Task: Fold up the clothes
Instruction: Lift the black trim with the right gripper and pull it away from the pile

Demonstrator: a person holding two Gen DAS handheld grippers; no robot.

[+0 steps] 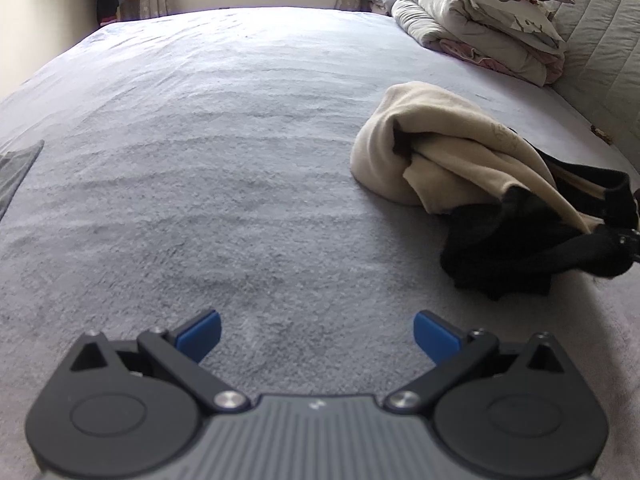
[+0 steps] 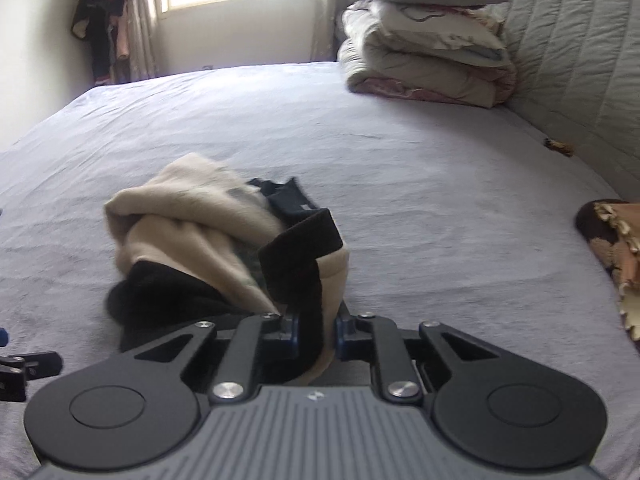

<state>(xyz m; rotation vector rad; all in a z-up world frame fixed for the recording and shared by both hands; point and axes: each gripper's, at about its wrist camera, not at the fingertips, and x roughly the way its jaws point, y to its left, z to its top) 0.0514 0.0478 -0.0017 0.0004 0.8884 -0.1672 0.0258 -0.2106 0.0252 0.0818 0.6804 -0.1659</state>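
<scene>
A crumpled cream and black garment [image 1: 460, 160] lies on the grey bed sheet [image 1: 200, 140], to the right in the left wrist view. My left gripper [image 1: 317, 334] is open over bare sheet, well left of the garment, with its blue pads [image 1: 200, 332] spread wide. In the right wrist view the same garment [image 2: 192, 216] bunches just ahead of my right gripper [image 2: 316, 330], which is shut on a fold of its black band and cream cloth [image 2: 300, 264]. The fingertips are hidden by the fabric.
Folded quilts and a pillow [image 2: 424, 48] are stacked at the far right by the padded headboard [image 2: 580, 60]. A brown and orange cloth [image 2: 616, 252] lies at the right edge. Clothes hang by the window [image 2: 104, 28]. A grey item [image 1: 16, 172] shows at the left edge.
</scene>
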